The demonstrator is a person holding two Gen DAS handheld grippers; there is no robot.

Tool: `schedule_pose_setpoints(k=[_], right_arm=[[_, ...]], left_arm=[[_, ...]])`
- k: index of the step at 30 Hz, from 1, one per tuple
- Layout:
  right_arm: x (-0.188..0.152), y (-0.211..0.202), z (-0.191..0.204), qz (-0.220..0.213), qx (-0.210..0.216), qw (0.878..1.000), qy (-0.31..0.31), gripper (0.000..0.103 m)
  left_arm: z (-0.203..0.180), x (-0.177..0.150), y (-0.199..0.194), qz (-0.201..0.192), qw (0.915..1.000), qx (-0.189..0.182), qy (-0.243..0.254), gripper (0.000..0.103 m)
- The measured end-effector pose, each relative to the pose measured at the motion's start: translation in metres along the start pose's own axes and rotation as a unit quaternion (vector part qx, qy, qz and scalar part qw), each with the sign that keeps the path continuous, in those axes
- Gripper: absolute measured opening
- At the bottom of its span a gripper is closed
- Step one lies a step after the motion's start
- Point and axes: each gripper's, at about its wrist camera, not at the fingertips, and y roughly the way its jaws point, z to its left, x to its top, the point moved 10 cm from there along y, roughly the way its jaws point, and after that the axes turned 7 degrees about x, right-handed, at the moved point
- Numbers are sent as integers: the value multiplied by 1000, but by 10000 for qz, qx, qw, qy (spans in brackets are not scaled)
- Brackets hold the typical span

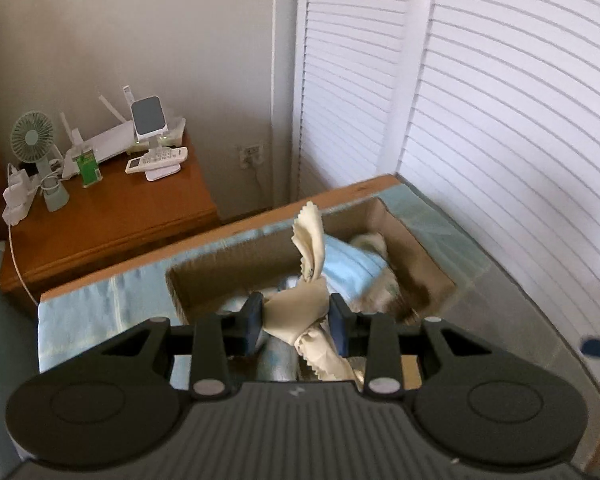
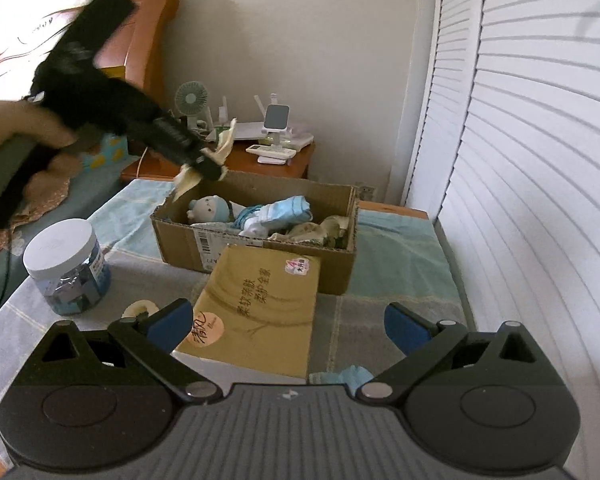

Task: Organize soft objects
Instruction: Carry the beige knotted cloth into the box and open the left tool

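Observation:
My left gripper (image 1: 296, 322) is shut on a cream cloth (image 1: 310, 304) with pinked edges and holds it above the cardboard box (image 1: 424, 264). The right wrist view shows that gripper (image 2: 212, 170) over the box's (image 2: 256, 256) far left corner, the cloth (image 2: 224, 146) hanging from it. In the box lie a small doll with a blue hat (image 2: 208, 210), a blue-and-white bundle (image 2: 276, 214) and patterned cloths (image 2: 320, 230). My right gripper (image 2: 288, 326) is open and empty, low over a yellow tissue pack (image 2: 256, 312).
A plastic jar (image 2: 66, 266) with a white lid stands left of the tissue pack, a cream ring (image 2: 140, 308) beside it. A wooden nightstand (image 1: 108, 216) holds a fan (image 1: 34, 138), router and remote. White louvred doors (image 2: 520, 160) close the right side. A blue cloth (image 2: 350, 376) lies under my right gripper.

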Motion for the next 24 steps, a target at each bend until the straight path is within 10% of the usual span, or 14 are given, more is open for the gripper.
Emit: schedule_pose_setpoints(k=[4,7,24], right_arm=[[-3,-3,-8,5,-61,10000,64,103],[-5,-5,-12,-3,-67,9999,121,103],[-12,-27,-20,-126,-179,9994,258,103]], left_arm=[[7,15,26,24,9997,221,-68,39],[12,18,35,29,9989,449,-165,90],[-8,-13,-36,-400,9981,465,19,97]])
